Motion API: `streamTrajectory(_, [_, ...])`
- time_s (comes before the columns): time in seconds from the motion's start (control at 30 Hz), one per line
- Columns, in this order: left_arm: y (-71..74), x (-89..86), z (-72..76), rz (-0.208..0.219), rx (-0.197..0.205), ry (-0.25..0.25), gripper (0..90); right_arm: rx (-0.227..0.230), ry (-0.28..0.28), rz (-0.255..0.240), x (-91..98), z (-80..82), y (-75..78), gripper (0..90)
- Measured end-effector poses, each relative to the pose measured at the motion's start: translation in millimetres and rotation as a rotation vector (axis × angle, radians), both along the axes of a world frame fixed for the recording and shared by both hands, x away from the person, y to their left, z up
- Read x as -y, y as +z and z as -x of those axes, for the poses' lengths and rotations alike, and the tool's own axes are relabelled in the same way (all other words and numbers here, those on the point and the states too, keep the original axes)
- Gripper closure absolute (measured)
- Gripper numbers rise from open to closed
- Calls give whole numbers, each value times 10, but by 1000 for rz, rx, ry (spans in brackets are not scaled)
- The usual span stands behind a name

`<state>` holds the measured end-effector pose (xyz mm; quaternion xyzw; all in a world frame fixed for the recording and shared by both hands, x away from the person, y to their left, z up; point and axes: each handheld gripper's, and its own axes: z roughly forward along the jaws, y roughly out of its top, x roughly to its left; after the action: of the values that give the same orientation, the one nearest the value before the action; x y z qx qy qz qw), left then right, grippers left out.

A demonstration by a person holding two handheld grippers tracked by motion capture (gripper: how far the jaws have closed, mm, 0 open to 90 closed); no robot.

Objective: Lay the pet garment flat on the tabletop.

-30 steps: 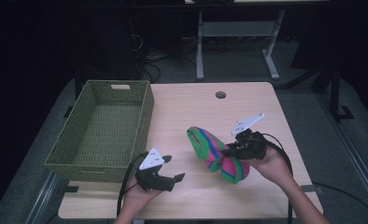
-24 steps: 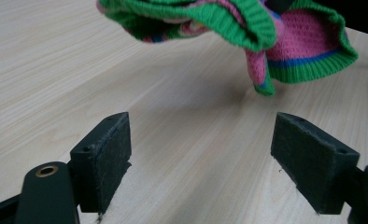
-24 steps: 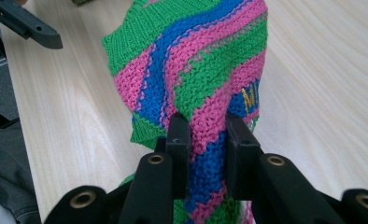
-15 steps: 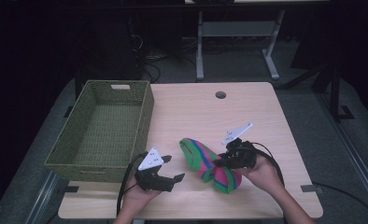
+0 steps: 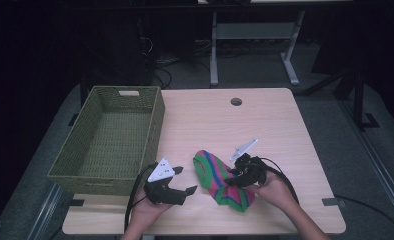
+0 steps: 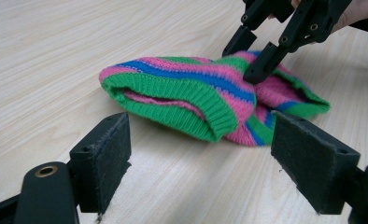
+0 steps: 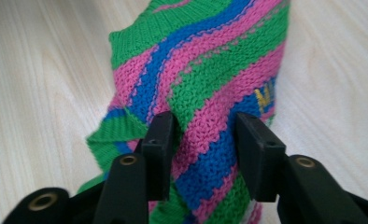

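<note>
A knit hat (image 5: 220, 182) striped green, pink and blue lies crumpled on the wooden table (image 5: 265, 125) near the front edge. My right gripper (image 5: 233, 175) comes at it from the right, tips down on the knit (image 7: 210, 70). Its jaws have just been opening: they stand apart (image 7: 204, 123) with a fold of hat loose between them. My left gripper (image 5: 185, 180) rests low at the hat's left, open and pointing at the hat's ribbed brim (image 6: 187, 93), a short way off it. The right gripper (image 6: 244, 63) also shows beyond the hat in the left gripper view.
A green woven basket (image 5: 152, 135) stands at the table's left, with nothing in it, close behind my left hand. A round cable hole (image 5: 236, 101) sits at the table's far middle. Bare tabletop stretches behind and to the right of the hat.
The right gripper came down and leftward with the hat, which hung lifted before and now lies on the table. Its jaws have parted. The left gripper kept still.
</note>
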<state>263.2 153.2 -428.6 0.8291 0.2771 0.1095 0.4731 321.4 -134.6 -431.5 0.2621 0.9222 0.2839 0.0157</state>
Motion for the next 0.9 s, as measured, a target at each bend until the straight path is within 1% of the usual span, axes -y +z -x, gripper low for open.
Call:
streamTrajectory(0.03, [-1,1,0,-3,0,-2,196,-5,0,-2,6,6,-1,559])
streamTrajectory(0.07, [-2,3,0,-2,-1,-2,195,-1,1,-5,13,13,-4,533])
streamTrajectory(0.13, [-4,6,0,-3,-1,-3,196,-11,5,-10,23,24,-3,488])
streamTrajectory(0.27, [-8,16,1,-5,-2,-3,196,-12,18,-3,40,48,-9,465])
streamTrajectory(0.3, [-9,16,0,-6,-3,-4,196,-1,32,-8,39,60,-9,456])
streamTrajectory(0.4, [-11,17,-1,-8,-5,-5,196,9,42,-15,20,81,1,433])
streamTrajectory(0.47, [-13,14,-3,-9,-7,-4,196,17,51,-20,10,92,11,432])
streamTrajectory(0.5, [-15,12,-6,-11,-8,-5,197,43,74,-29,-25,135,40,426])
streamTrajectory(0.53, [-16,11,-8,-12,-11,-4,197,43,74,-29,-25,135,40,426])
streamTrajectory(0.57, [-21,12,-11,-13,-16,-5,197,56,95,-35,-64,165,70,430])
streamTrajectory(0.63, [-21,14,-11,-17,-15,-7,198,61,104,-32,-76,172,78,431])
streamTrajectory(0.67, [-19,18,-7,-18,-18,-8,199,57,125,-45,-117,180,83,438])
streamTrajectory(0.7, [-19,19,-6,-16,-17,-9,200,69,138,-47,-138,177,75,439])
streamTrajectory(0.77, [-19,20,-6,-16,-18,-10,202,63,139,-47,-159,186,75,441])
streamTrajectory(0.83, [-24,18,-13,-18,-20,-13,203,58,169,-39,-245,200,47,468])
streamTrajectory(0.87, [-24,18,-13,-18,-20,-13,204,58,169,-39,-245,200,47,468])
streamTrajectory(0.9, [-25,17,-13,-18,-22,-14,204,53,180,-26,-299,196,17,486])
